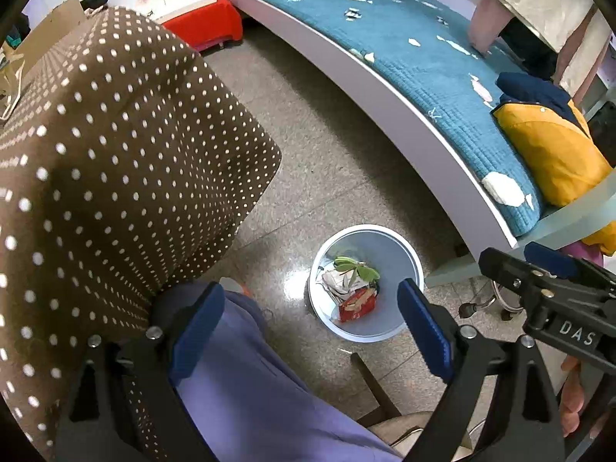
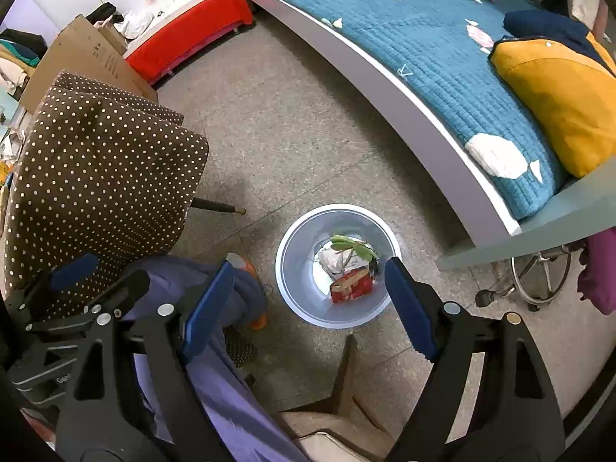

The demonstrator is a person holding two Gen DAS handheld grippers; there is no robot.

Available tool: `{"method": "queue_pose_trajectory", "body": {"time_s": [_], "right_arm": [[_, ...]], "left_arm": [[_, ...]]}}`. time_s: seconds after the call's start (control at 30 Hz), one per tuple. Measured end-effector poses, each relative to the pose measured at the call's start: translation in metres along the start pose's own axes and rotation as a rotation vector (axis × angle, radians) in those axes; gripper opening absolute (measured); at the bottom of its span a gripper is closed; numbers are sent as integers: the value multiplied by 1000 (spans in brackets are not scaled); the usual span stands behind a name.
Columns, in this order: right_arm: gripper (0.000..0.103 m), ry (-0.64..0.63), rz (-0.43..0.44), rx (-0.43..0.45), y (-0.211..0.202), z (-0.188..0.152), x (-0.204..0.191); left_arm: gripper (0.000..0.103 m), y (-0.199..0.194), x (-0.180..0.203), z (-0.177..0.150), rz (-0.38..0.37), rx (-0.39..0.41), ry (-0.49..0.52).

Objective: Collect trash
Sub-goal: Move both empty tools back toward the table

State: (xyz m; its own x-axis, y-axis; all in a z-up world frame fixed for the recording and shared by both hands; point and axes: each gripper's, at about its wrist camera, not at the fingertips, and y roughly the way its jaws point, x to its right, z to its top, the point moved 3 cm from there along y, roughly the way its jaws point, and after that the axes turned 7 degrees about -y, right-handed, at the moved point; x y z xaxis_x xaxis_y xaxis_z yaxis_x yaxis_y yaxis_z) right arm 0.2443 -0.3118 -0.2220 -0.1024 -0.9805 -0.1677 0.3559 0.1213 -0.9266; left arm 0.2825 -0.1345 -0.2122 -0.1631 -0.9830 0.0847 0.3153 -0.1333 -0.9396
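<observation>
Looking down from both wrists, I have the bed (image 2: pixel 423 61) along the right, scattered with white paper scraps (image 2: pixel 496 156), and a dotted brown cover (image 2: pixel 100 177) over a chair at left. On the floor between them stands the bin (image 2: pixel 292 269), upright, holding a red carton (image 2: pixel 351 285), crumpled paper and a green leafy sprig (image 2: pixel 352 248).

Right gripper (image 2: pixel 308 308) hangs above the bin, jaws wide, nothing between the pads. Left gripper (image 1: pixel 312 331) likewise spread and empty, just beside the right one; the bin shows between its fingers too.

My read: a drop into the bin is just done, and I am between pickups. Trash left to collect looks like the scraps on the bed, well apart from the bin. Next move calls for swinging one gripper over to the nearest scrap, the big one by the yellow pillow (image 2: pixel 558 104), and pinching thin paper off soft quilt without snagging fabric.
</observation>
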Motion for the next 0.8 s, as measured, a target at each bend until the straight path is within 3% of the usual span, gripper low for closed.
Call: {"method": "queue_pose_trajectory", "body": {"time_s": [0.33,0.67,0.8], "right_arm": [[80,-21,-21,90,-41,5,-7],[80,-62,-5,196,-83,14,-34],[80,-90,8,215,-89,21,-49]], "left_arm": [[89,-46,4,0,-71,83,12],[89,-109,-2,-4,-51,242,28],[89,-127,-21,-3,-50,282,-16]]}}
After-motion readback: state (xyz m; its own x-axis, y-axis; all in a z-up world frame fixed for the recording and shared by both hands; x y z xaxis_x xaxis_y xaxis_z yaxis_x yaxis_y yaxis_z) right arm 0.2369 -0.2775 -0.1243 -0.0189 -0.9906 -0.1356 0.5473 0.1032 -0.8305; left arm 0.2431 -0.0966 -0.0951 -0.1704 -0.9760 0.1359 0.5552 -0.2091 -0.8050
